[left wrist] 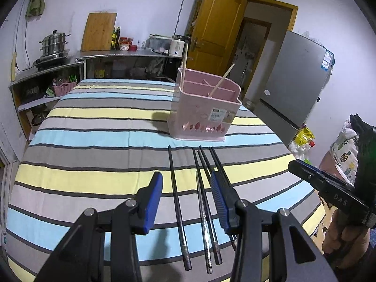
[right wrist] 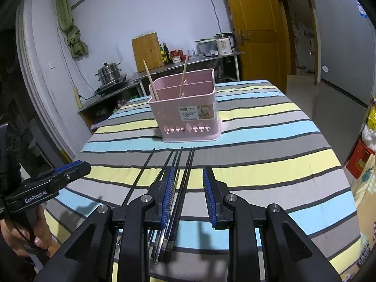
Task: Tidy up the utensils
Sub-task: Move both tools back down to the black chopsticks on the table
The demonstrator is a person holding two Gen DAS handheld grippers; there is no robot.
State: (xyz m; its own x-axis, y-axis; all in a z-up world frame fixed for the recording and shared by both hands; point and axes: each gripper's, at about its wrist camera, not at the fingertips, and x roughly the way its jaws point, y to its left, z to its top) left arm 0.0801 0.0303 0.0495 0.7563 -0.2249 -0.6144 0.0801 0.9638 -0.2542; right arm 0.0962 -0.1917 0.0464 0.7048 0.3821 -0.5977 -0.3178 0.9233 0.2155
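Note:
Several black chopsticks (left wrist: 202,188) lie side by side on the striped tablecloth (left wrist: 94,141), pointing at a pink utensil basket (left wrist: 204,112) that holds two wooden chopsticks (left wrist: 221,82). My left gripper (left wrist: 186,183) is open and empty, hovering over the black chopsticks with one stick between its fingers. My right gripper (right wrist: 189,178) is open and empty above the same black chopsticks (right wrist: 181,176), in front of the basket (right wrist: 185,112). The right gripper's body also shows at the right of the left wrist view (left wrist: 329,188).
A steel counter (left wrist: 127,55) with a steamer pot (left wrist: 52,43), a cutting board, bottles and a kettle stands behind the table. A grey fridge (left wrist: 296,82) and an open wooden door (left wrist: 216,28) are at the right. The table edge is near both grippers.

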